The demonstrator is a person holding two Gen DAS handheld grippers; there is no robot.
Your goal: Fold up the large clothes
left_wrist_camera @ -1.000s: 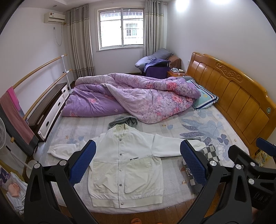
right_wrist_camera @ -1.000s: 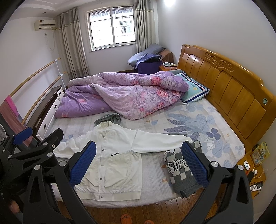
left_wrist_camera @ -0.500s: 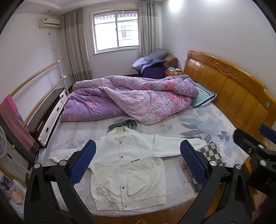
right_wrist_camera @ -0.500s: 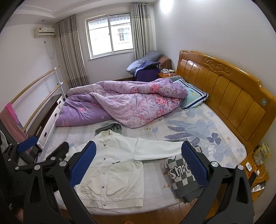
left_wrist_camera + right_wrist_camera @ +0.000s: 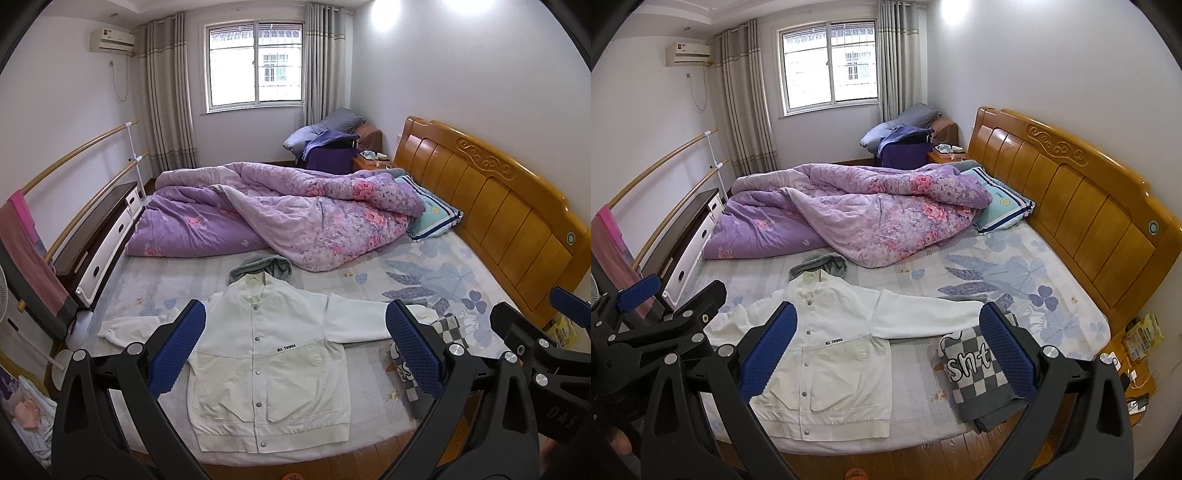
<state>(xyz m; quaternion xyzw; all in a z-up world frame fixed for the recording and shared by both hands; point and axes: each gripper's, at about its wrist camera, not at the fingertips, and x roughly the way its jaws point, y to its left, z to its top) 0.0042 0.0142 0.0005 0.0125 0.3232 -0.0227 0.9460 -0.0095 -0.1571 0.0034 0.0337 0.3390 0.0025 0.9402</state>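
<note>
Both tools are spread wide and grasp nothing: the left tool (image 5: 295,349) and the right tool (image 5: 888,349) hang above the near edge of the bed (image 5: 424,269). Under them the white jacket (image 5: 269,354) lies flat, buttoned, sleeves spread, its hem at that near edge. Just beside its right sleeve lies a folded checked sweater (image 5: 975,373). Behind the collar sits a grey hood (image 5: 262,266). Farther back, a purple quilt (image 5: 295,214) is heaped along the far edge, a pillow (image 5: 432,218) against the wooden headboard (image 5: 498,199).

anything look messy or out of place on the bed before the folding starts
The white jacket lies flat and buttoned, sleeves spread. A grey hooded garment sits bunched behind its collar, and the purple quilt is heaped unmade across the bed's far side. Nothing looks damaged.
</note>
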